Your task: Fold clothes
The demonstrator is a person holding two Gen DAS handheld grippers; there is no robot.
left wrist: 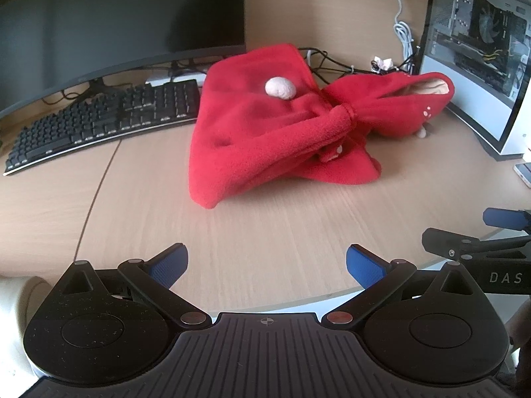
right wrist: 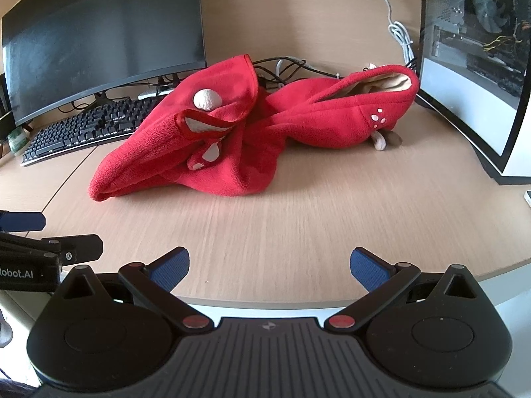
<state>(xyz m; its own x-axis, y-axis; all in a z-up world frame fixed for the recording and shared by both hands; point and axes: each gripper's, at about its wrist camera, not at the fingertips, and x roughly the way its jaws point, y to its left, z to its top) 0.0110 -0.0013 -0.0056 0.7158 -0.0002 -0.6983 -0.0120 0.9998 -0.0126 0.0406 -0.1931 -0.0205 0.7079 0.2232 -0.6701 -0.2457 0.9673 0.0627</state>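
A red fleece garment (left wrist: pixel 265 139) lies crumpled on the wooden desk (left wrist: pixel 265 232), with a pale pompom (left wrist: pixel 279 88) on top and a cream-lined hood (left wrist: pixel 428 88) at its right end. From the right wrist view the same garment (right wrist: pixel 239 139) sprawls across the desk's middle, hood (right wrist: pixel 395 83) to the right. My left gripper (left wrist: pixel 266 267) hovers over the desk's near edge, open and empty, well short of the cloth. My right gripper (right wrist: pixel 269 267) is likewise open and empty near the front edge. Each gripper shows at the side of the other's view.
A black keyboard (left wrist: pixel 99 126) and a dark monitor (left wrist: pixel 116 16) stand at the back left. A computer case (left wrist: pixel 481 49) with a glass side stands at the right, cables (left wrist: pixel 403 33) behind the garment. A phone (left wrist: pixel 524 170) lies at the right edge.
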